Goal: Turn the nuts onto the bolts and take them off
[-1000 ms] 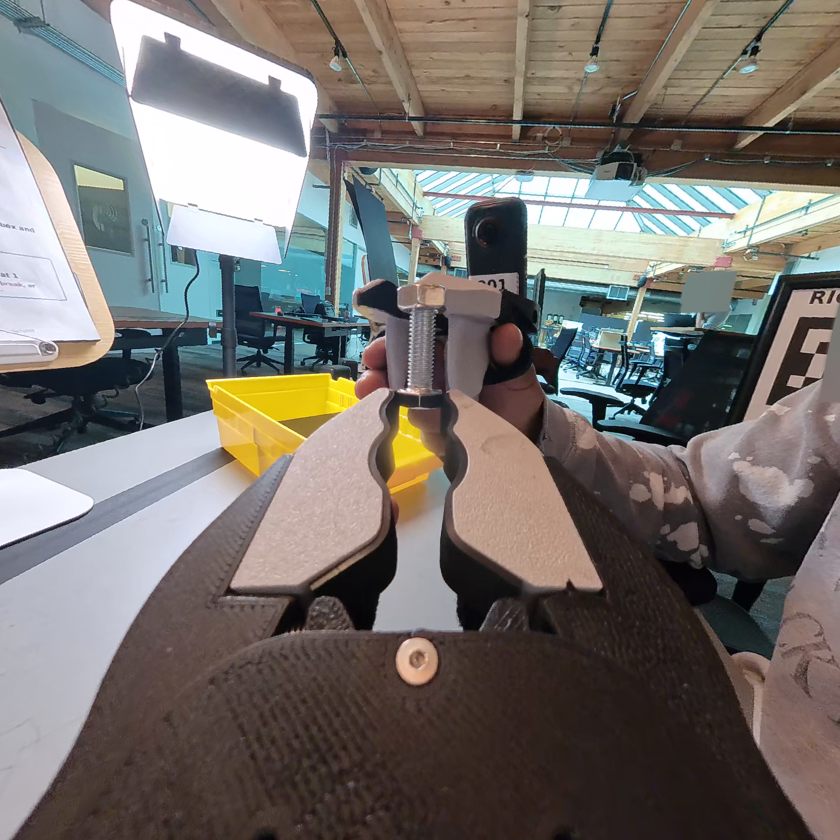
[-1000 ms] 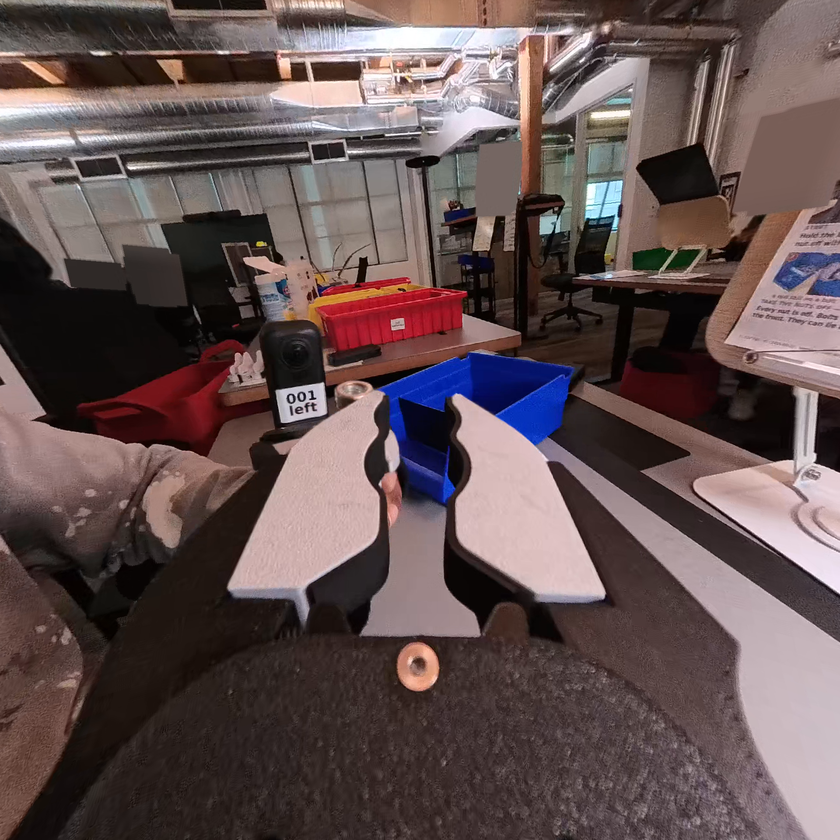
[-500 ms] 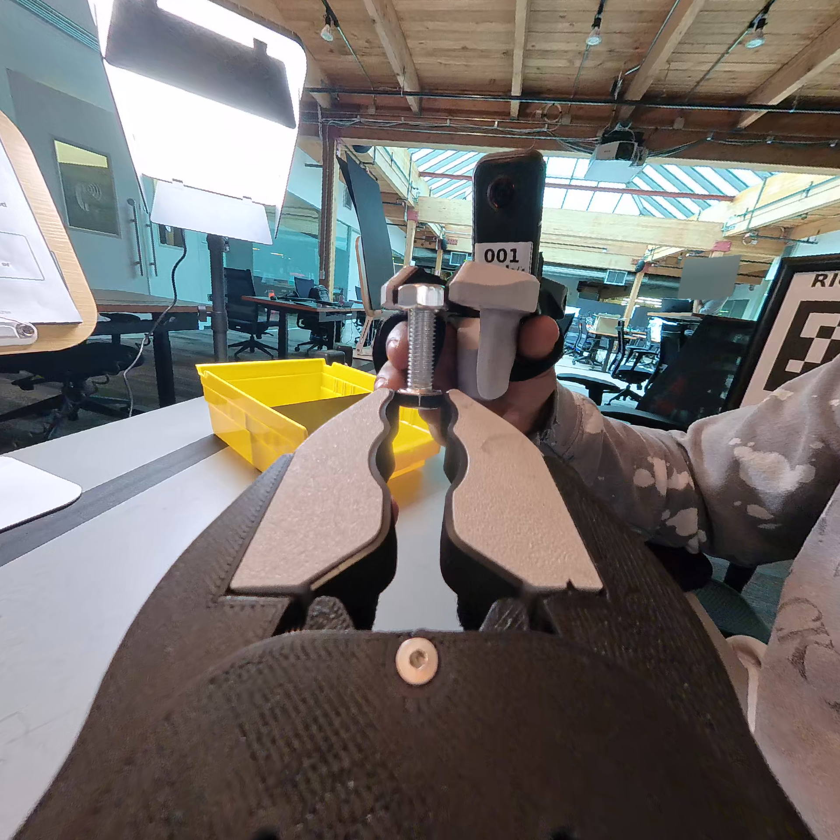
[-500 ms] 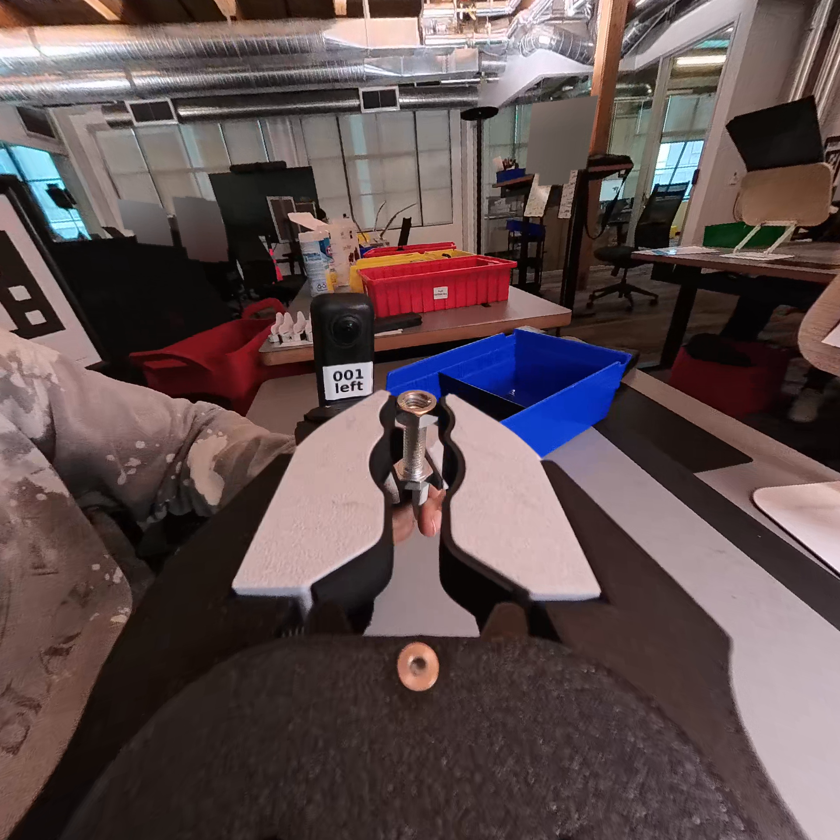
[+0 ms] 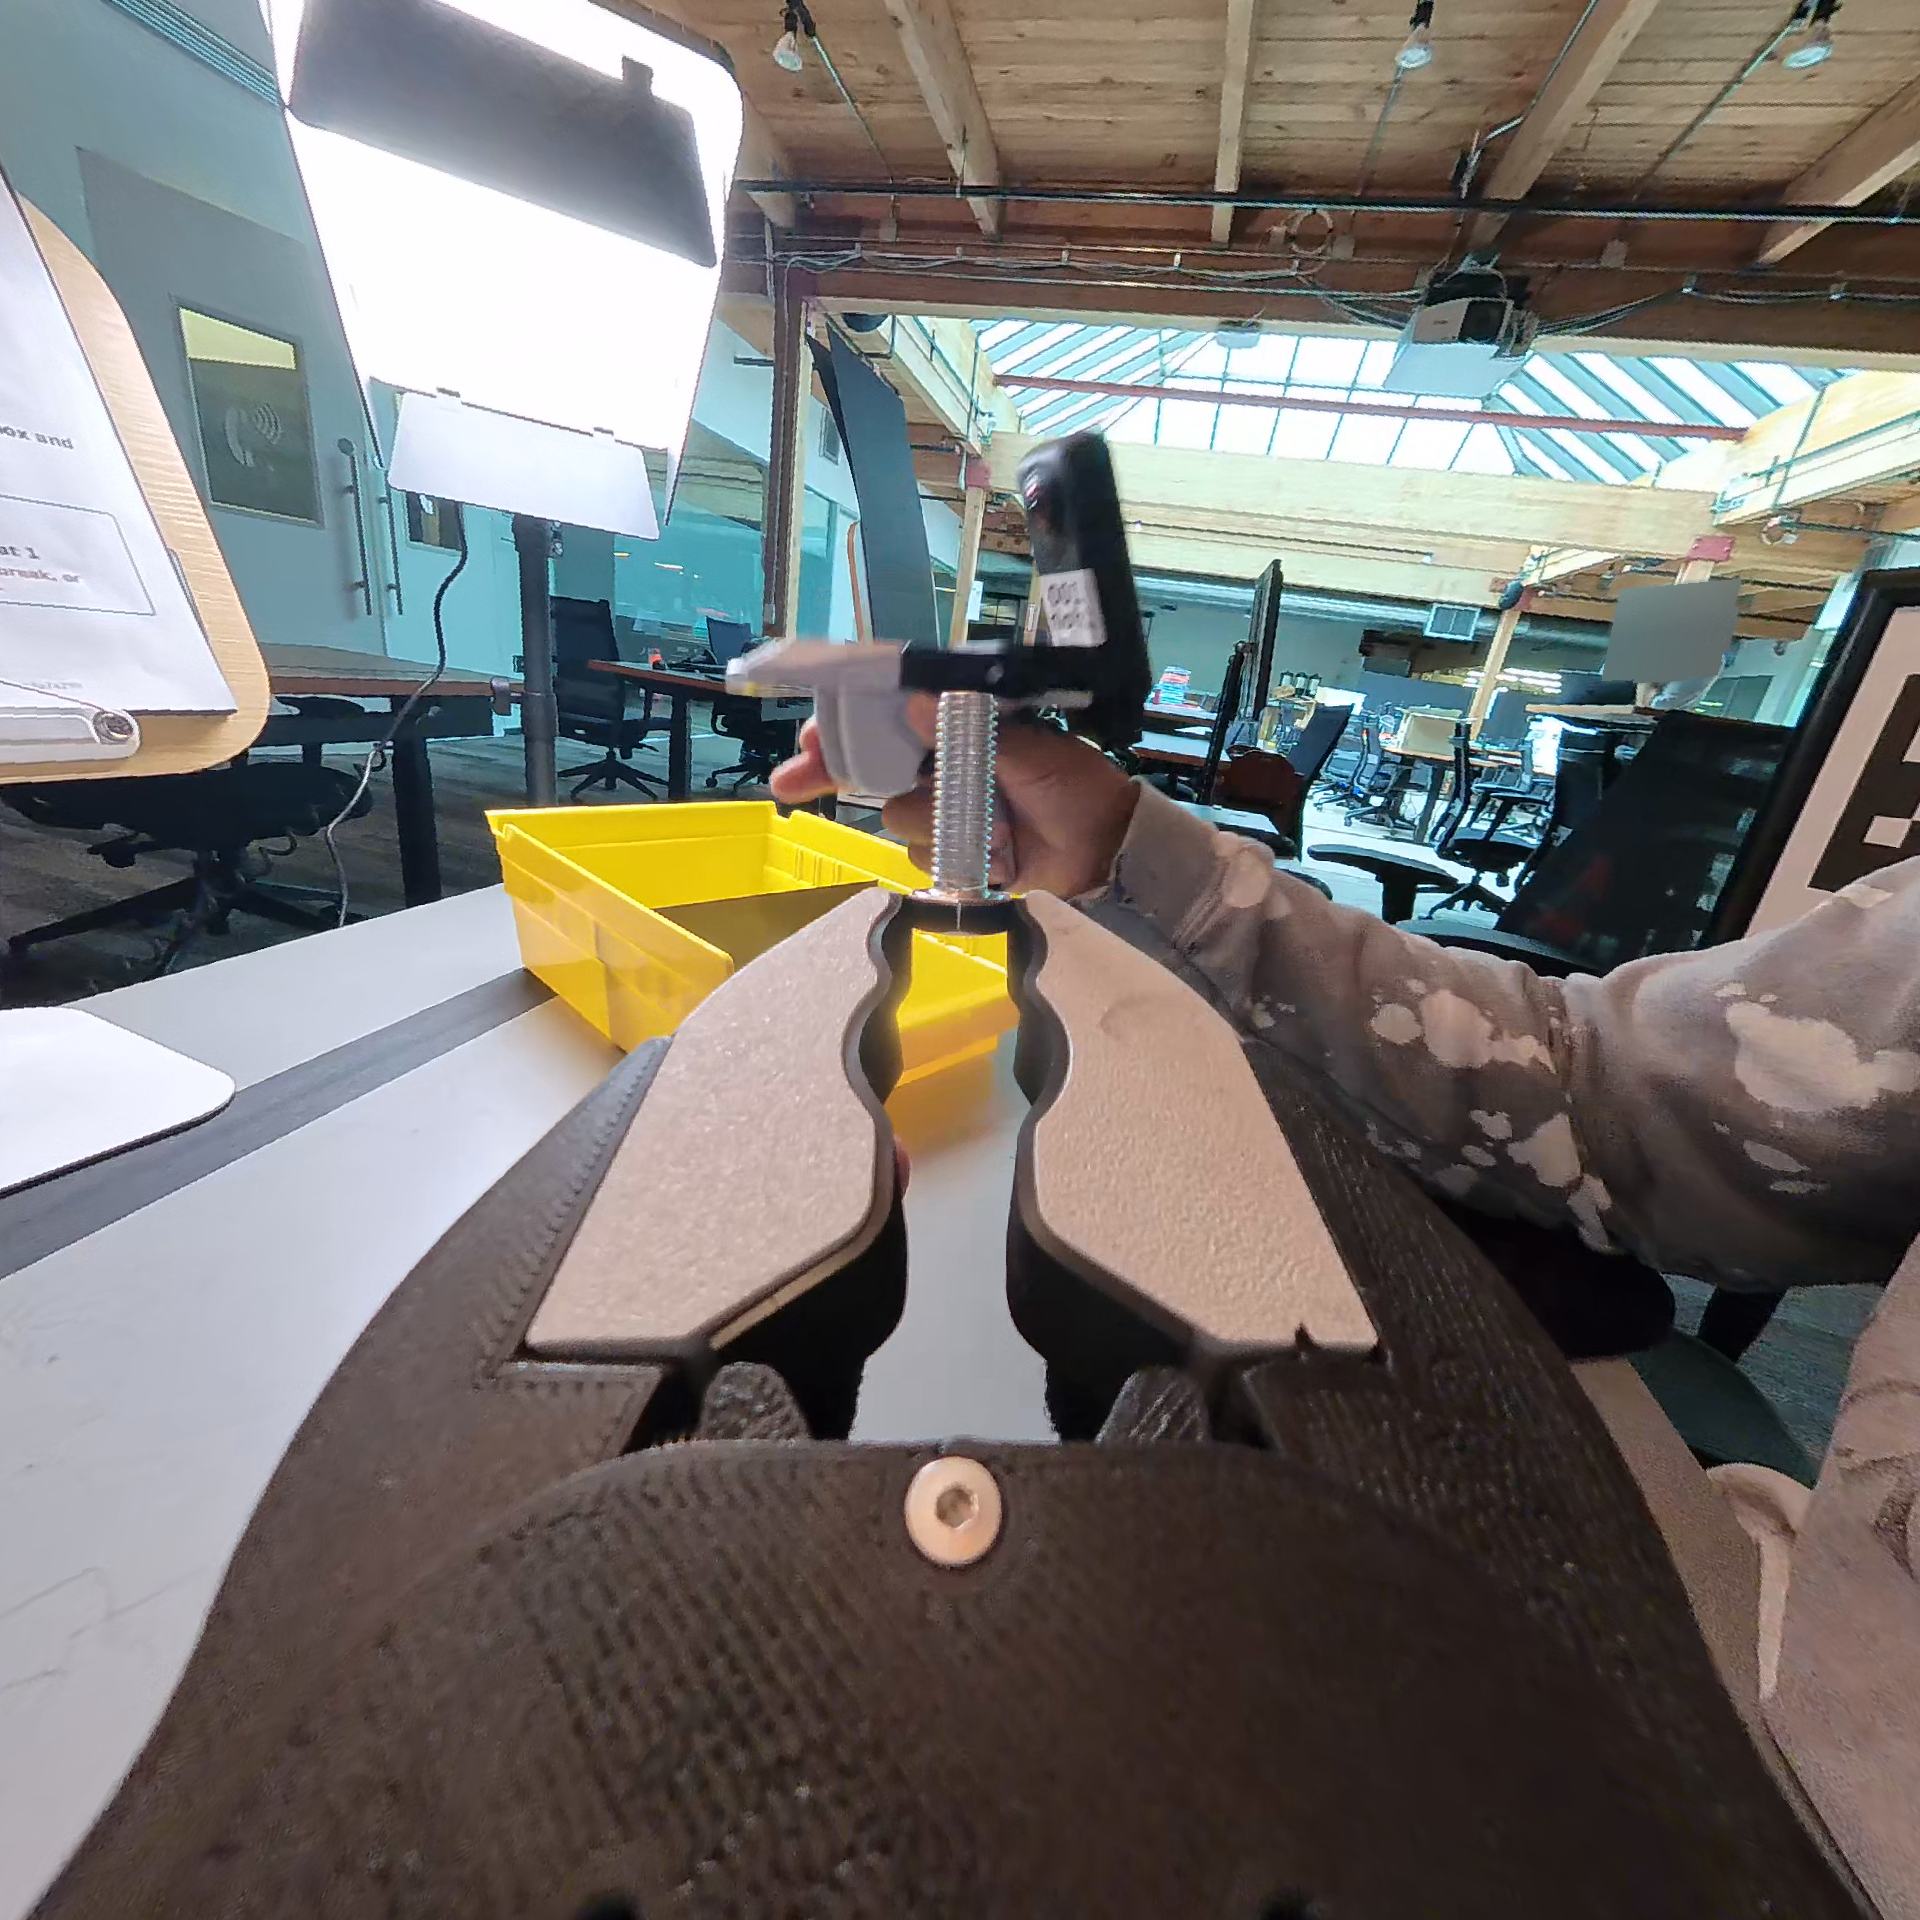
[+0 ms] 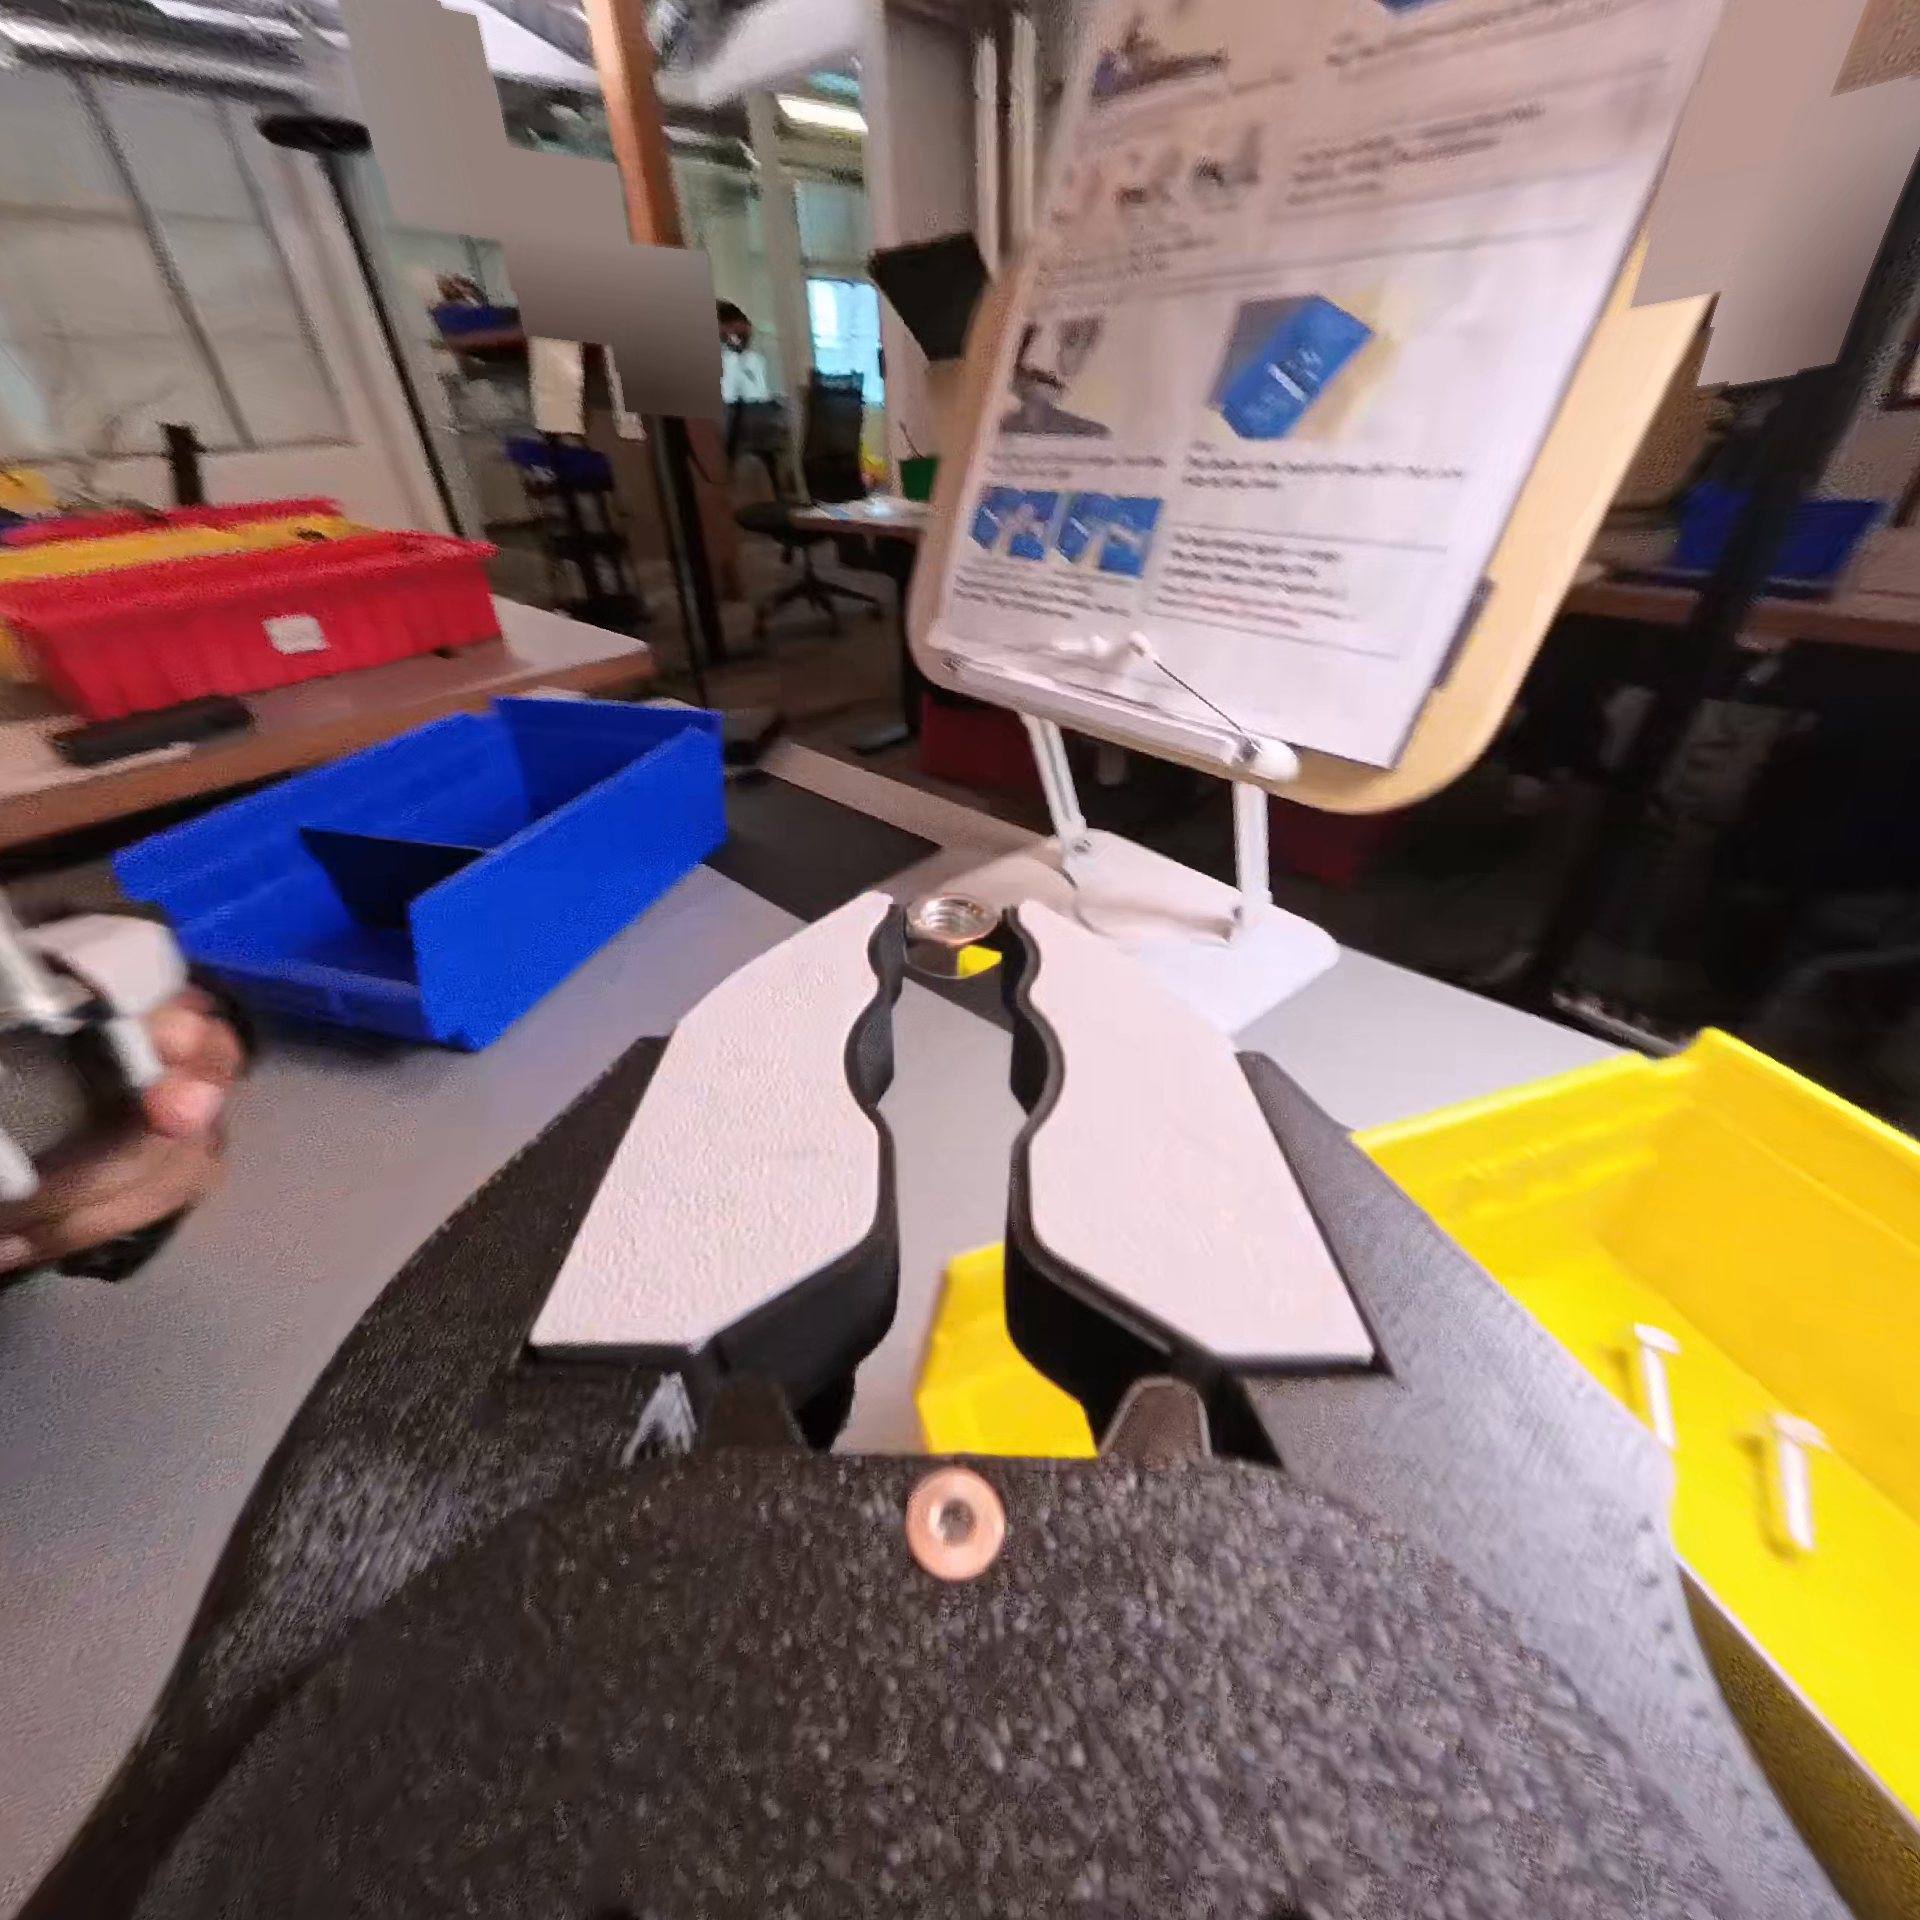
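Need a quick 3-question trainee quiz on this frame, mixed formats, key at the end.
1. True or false: the right gripper holds a nut clear of any bolt.
2. The left gripper has its jaws on: A) the bolt, B) a nut, C) a bin wall.
3. Which colour of bin holds the loose white bolts?

Key: 1 true; 2 A; 3 the yellow bin.

wrist views facing oppositely; shared yellow bin [image 5: 623, 914]
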`<act>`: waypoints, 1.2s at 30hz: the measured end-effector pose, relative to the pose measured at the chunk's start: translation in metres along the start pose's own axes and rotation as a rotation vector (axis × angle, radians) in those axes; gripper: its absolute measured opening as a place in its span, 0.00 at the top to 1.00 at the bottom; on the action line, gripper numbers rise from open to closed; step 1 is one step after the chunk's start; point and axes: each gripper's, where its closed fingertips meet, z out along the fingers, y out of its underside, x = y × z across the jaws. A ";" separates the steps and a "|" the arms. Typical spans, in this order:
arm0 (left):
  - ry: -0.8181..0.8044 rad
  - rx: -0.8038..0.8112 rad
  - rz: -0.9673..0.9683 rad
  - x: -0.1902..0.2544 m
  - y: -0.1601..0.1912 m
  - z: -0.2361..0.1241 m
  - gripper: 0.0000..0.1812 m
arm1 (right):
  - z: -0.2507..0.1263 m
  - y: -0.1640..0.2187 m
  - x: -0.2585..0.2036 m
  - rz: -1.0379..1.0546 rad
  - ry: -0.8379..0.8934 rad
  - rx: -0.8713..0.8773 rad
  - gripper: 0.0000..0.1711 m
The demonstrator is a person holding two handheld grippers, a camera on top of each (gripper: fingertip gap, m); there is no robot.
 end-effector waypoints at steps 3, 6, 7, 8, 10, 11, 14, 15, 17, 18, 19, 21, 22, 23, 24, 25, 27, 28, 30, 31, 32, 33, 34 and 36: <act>-0.007 -0.004 0.003 -0.001 0.001 0.000 0.90 | -0.002 0.052 0.053 -0.010 0.144 -0.194 0.90; -0.010 -0.007 0.003 0.000 0.001 0.000 0.90 | -0.001 0.094 0.077 0.017 0.192 -0.365 0.90; -0.011 -0.008 0.007 0.000 0.001 0.000 0.90 | -0.001 0.108 0.083 0.004 0.213 -0.433 0.90; -0.012 -0.008 0.010 0.000 0.001 0.000 0.90 | -0.002 0.122 0.089 -0.009 0.225 -0.506 0.90; -0.010 -0.011 0.014 0.001 0.000 0.000 0.90 | -0.004 0.149 0.097 -0.038 0.232 -0.655 0.90; -0.012 -0.013 0.017 0.002 0.001 0.000 0.90 | -0.003 0.160 0.099 -0.054 0.222 -0.714 0.90; -0.012 -0.020 0.023 0.002 0.002 0.001 0.90 | 0.002 0.181 0.099 -0.073 0.184 -0.810 0.90; -0.012 -0.022 0.026 0.002 0.002 0.001 0.90 | 0.003 0.186 0.098 -0.077 0.170 -0.837 0.90; -0.013 -0.024 0.026 0.002 0.003 0.000 0.90 | 0.004 0.194 0.097 -0.073 0.153 -0.883 0.90; -0.014 -0.026 0.026 0.001 0.003 0.000 0.90 | 0.003 0.197 0.097 -0.065 0.149 -0.907 0.90; -0.016 -0.027 0.026 0.000 0.003 0.000 0.90 | 0.002 0.201 0.098 -0.060 0.145 -0.933 0.90; -0.018 -0.029 0.022 -0.001 0.004 0.000 0.90 | -0.002 0.209 0.097 -0.050 0.137 -0.992 0.90; -0.020 -0.030 0.020 -0.002 0.004 0.000 0.90 | -0.004 0.212 0.097 -0.047 0.133 -1.014 0.90; -0.021 -0.033 0.020 -0.002 0.005 0.000 0.90 | -0.007 0.214 0.097 -0.046 0.131 -1.037 0.90; -0.022 -0.035 0.019 -0.002 0.005 0.000 0.90 | -0.009 0.216 0.097 -0.046 0.130 -1.057 0.90; -0.024 -0.037 0.018 -0.002 0.006 0.000 0.90 | -0.011 0.215 0.097 -0.042 0.129 -1.066 0.90; -0.027 -0.044 0.018 -0.003 0.007 0.000 0.90 | -0.015 0.210 0.097 -0.034 0.136 -1.071 0.87; -0.029 -0.048 0.016 -0.003 0.008 0.000 0.90 | -0.016 0.203 0.098 -0.032 0.145 -1.053 0.86; -0.034 -0.057 0.011 -0.005 0.010 0.001 0.90 | -0.015 0.180 0.097 -0.040 0.162 -0.971 0.83; -0.037 -0.063 0.009 -0.005 0.012 0.001 0.90 | -0.012 0.163 0.094 -0.050 0.163 -0.909 0.83; -0.040 -0.073 0.007 -0.006 0.014 0.001 0.90 | -0.009 0.144 0.087 -0.062 0.147 -0.834 0.83; -0.044 -0.086 0.005 -0.007 0.017 0.002 0.90 | -0.004 0.122 0.074 -0.082 0.100 -0.750 0.83; -0.048 -0.104 0.002 -0.008 0.021 0.003 0.90 | 0.000 0.098 0.056 -0.115 0.030 -0.663 0.83; -0.054 -0.147 -0.012 -0.009 0.029 0.005 0.90 | 0.003 0.054 0.004 -0.234 -0.158 -0.514 0.83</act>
